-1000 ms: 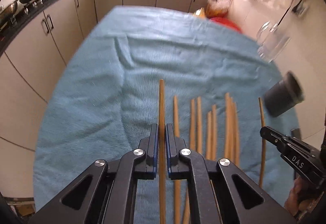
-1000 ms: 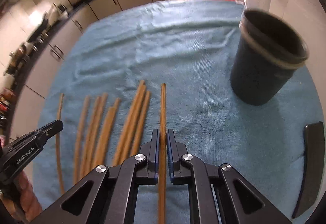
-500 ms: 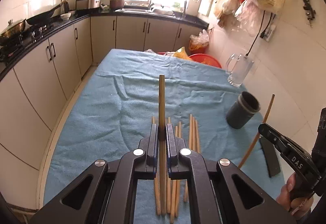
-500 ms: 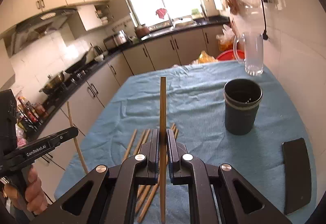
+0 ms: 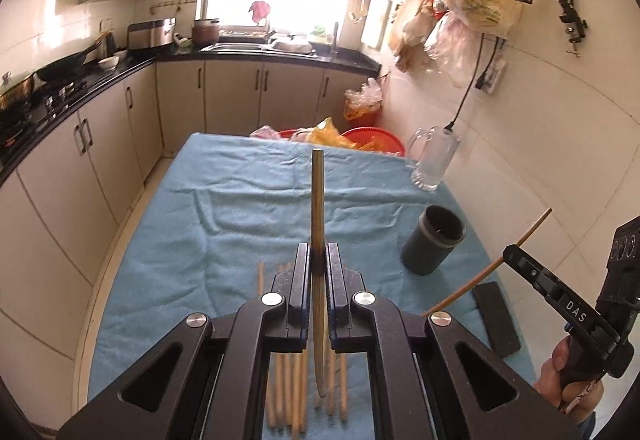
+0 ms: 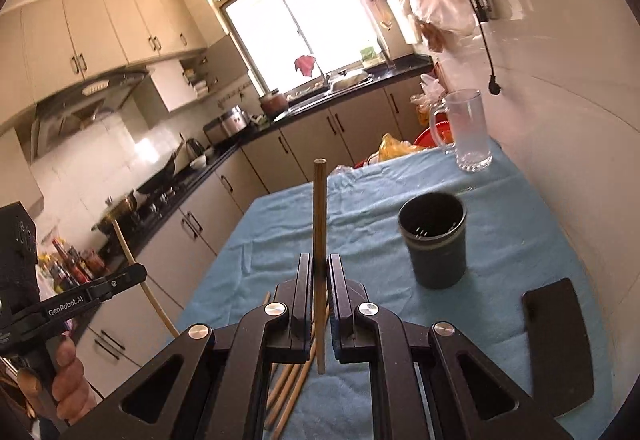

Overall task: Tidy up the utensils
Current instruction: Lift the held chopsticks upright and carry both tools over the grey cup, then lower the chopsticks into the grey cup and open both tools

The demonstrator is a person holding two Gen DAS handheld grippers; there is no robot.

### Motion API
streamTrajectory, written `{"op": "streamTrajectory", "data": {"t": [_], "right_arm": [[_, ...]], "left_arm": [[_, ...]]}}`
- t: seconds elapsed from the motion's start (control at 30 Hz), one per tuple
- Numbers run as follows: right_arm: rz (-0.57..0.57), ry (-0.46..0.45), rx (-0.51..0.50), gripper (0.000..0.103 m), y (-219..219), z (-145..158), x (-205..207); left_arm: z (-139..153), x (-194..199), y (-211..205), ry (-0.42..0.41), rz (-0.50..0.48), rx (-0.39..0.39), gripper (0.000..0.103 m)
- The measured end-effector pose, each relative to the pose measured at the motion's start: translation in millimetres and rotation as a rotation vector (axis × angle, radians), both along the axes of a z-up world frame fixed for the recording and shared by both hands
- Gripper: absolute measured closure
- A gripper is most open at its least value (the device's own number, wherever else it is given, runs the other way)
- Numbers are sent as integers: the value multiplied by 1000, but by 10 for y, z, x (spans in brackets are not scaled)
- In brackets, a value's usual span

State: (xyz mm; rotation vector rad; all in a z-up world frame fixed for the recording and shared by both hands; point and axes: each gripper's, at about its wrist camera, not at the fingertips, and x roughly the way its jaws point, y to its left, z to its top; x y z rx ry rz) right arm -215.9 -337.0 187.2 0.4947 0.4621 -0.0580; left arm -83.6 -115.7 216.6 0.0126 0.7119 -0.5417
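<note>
Both grippers up, left gripper [image 5: 318, 260] and right gripper [image 6: 319, 272] each pinching 1 chopstick [image 5: 317, 200]; risk now, sticks clashing or tipping the dark cup [image 6: 434, 240] on entry.

**Two chopsticks aloft, one holder waiting**

Two hand-held grippers, left [image 5: 318, 272] and right [image 6: 319, 280], each clamp one wooden chopstick [image 5: 317, 208] [image 6: 319, 216]. One dark utensil holder [image 6: 434, 240], one glass mug [image 6: 464, 130] and one flat black slab [image 6: 560, 344] stand by; the loose chopsticks [image 5: 296, 392] are too blurred to count.
</note>
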Motion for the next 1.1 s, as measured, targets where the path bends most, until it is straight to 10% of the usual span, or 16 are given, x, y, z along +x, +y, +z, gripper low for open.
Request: {"op": "streamTrajectory", "data": {"t": [0.67,1.1], "right_arm": [[-201,-151,26,96,-1083,732,-141],[-262,-74,40,96,-1513,503,265]], "left_arm": [[767,474,-1399,-38,-131,-120,97],[372,956,-2051,36,-123,-147,97]]}}
